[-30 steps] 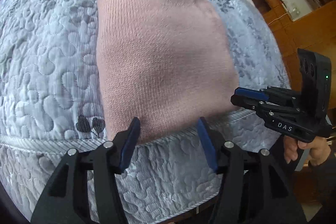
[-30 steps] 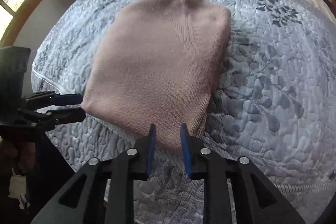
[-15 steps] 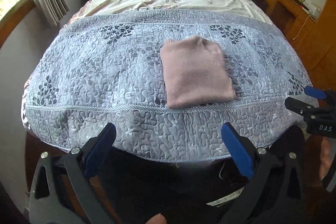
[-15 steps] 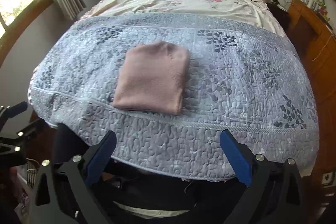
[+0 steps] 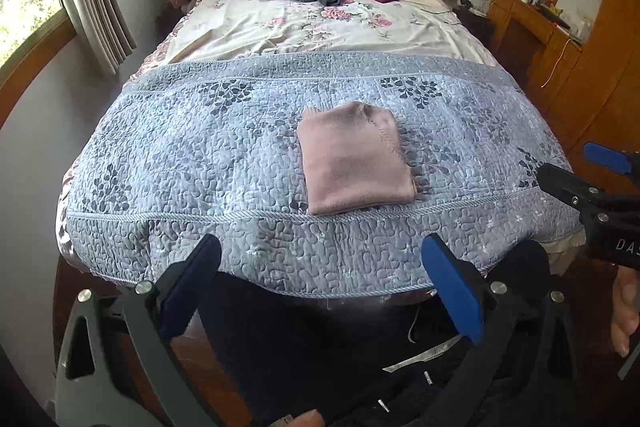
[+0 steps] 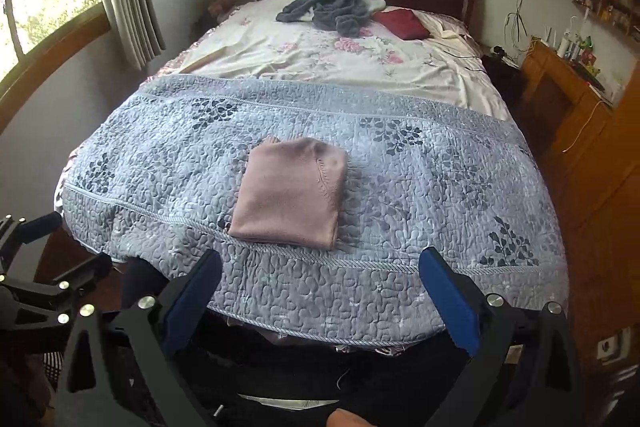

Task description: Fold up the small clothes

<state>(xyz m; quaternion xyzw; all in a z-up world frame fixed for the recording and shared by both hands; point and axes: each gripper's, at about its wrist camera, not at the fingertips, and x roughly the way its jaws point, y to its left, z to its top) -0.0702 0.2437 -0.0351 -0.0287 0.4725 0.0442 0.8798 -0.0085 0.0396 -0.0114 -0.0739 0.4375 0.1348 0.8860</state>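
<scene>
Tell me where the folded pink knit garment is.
In both wrist views, the folded pink knit garment lies flat on the grey quilted bedspread near the bed's foot edge, beyond both open grippers.

Readable only: white letters "DAS", cut off by the frame edge, printed on the black plastic body of the right claw in the left wrist view.

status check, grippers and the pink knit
Left gripper open, empty. Right gripper open, empty. Pink knit folded flat on grey quilt near foot edge. Nothing in the way.
</scene>
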